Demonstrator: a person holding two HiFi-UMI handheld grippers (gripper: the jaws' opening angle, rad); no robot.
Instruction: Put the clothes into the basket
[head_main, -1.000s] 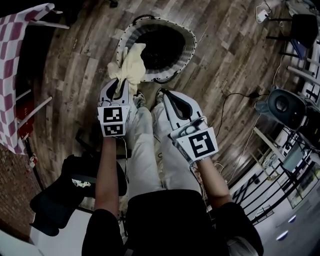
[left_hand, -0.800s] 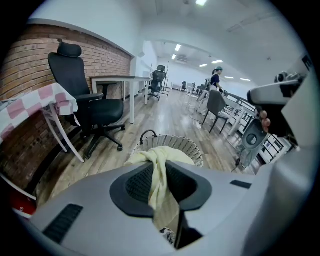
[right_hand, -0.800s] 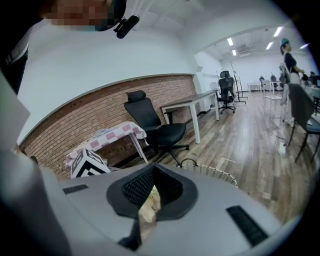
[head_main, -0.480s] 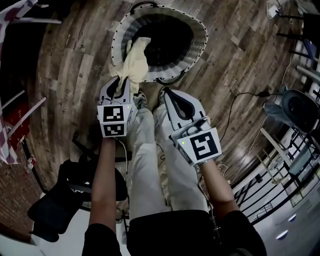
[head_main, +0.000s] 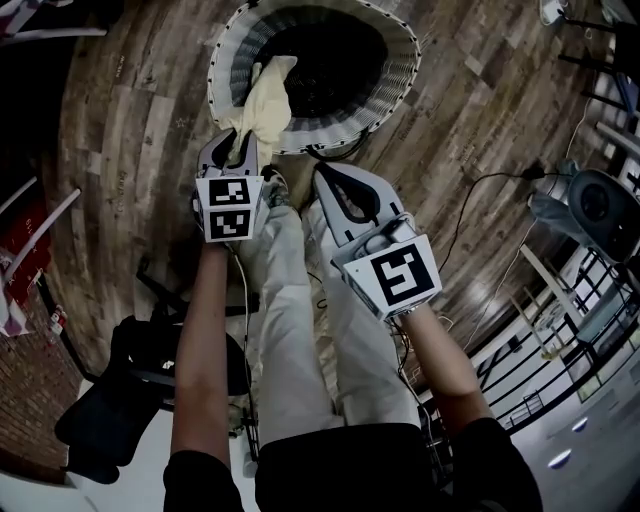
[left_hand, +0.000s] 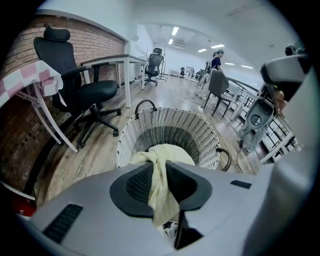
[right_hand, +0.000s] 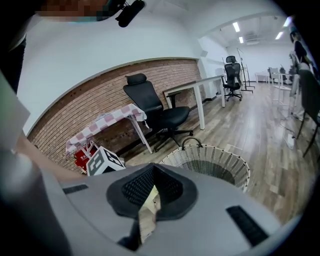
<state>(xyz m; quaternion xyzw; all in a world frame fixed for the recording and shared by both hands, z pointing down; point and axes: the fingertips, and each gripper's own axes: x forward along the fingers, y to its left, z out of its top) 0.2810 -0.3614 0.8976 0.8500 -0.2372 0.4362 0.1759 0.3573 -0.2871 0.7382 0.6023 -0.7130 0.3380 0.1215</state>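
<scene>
A pale yellow cloth (head_main: 262, 100) hangs from my left gripper (head_main: 240, 150), which is shut on it. The cloth drapes over the near rim of the white wicker basket (head_main: 225, 60), whose inside is dark. In the left gripper view the cloth (left_hand: 161, 192) runs between the two dark pads and bunches up in front of the basket (left_hand: 170, 125). My right gripper (head_main: 335, 185) sits beside the left one, just short of the basket, shut with nothing in it. The right gripper view shows the basket (right_hand: 210, 160) ahead and the left gripper's marker cube (right_hand: 102, 161) to the left.
A black office chair (left_hand: 85, 85) and a checked-cloth table (right_hand: 105, 122) stand left of the basket by the brick wall. A cable (head_main: 470, 200) and a grey round device (head_main: 600, 210) lie to the right. The person's pale trouser legs (head_main: 300, 320) are below the grippers.
Both grippers have sunk toward the basket. The cloth hangs lower against the basket's near rim, and the basket has slid toward the top of the head view.
</scene>
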